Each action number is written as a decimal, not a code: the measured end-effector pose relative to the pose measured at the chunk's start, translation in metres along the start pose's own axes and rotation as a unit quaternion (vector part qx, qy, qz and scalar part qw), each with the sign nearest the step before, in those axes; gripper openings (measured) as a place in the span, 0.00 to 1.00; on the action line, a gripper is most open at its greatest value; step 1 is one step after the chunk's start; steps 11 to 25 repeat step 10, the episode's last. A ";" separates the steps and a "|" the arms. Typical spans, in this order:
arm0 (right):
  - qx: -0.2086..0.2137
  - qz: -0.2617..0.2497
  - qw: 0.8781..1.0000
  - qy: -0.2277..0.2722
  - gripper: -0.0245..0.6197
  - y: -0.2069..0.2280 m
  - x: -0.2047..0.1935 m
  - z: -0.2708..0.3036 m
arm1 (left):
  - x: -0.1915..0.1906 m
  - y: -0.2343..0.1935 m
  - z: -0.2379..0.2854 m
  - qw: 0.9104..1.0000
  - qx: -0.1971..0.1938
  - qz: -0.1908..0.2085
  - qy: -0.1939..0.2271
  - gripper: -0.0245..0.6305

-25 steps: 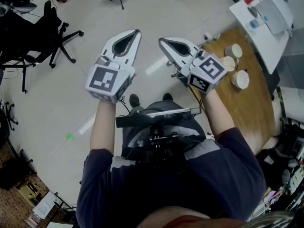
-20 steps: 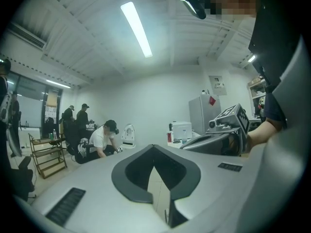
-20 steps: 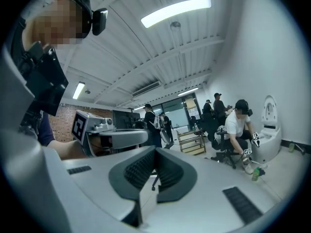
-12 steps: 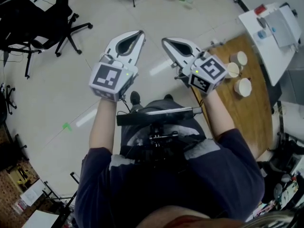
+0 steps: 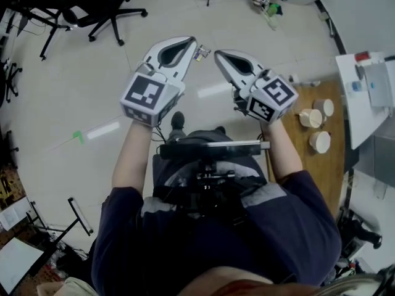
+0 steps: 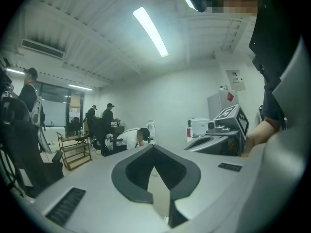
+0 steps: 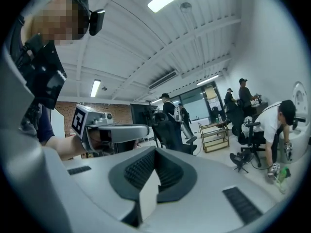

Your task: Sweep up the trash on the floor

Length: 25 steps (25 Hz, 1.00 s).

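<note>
Both grippers are held out side by side above the floor [image 5: 68,85]. The left gripper [image 5: 187,42] and the right gripper [image 5: 221,55] have their fingers pressed together, gripping nothing. Greenish trash [image 5: 270,8] (too small to identify) lies near the floor's far edge, well ahead.

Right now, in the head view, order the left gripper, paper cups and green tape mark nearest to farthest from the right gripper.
1. Left gripper, just left of the right gripper.
2. Paper cups, on the table, right.
3. Green tape mark, floor, far left.
</note>
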State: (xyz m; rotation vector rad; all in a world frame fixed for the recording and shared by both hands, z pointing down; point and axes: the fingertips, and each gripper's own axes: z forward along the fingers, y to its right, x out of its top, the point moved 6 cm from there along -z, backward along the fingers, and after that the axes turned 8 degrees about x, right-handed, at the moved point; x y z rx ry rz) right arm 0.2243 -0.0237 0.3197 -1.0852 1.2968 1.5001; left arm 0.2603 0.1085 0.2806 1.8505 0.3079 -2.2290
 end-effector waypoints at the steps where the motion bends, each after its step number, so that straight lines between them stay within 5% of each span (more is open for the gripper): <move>1: 0.004 -0.002 1.000 -0.003 0.05 -0.002 0.000 0.007 | 0.001 -0.006 -0.003 1.000 0.003 0.001 0.003 0.04; 8: 0.010 -0.008 1.000 -0.009 0.05 0.005 0.002 0.005 | 0.010 -0.013 0.003 0.999 0.015 0.033 0.012 0.04; 25: 0.007 -0.011 1.000 -0.010 0.05 0.010 0.004 -0.002 | 0.014 -0.009 0.009 0.999 0.014 0.036 0.015 0.04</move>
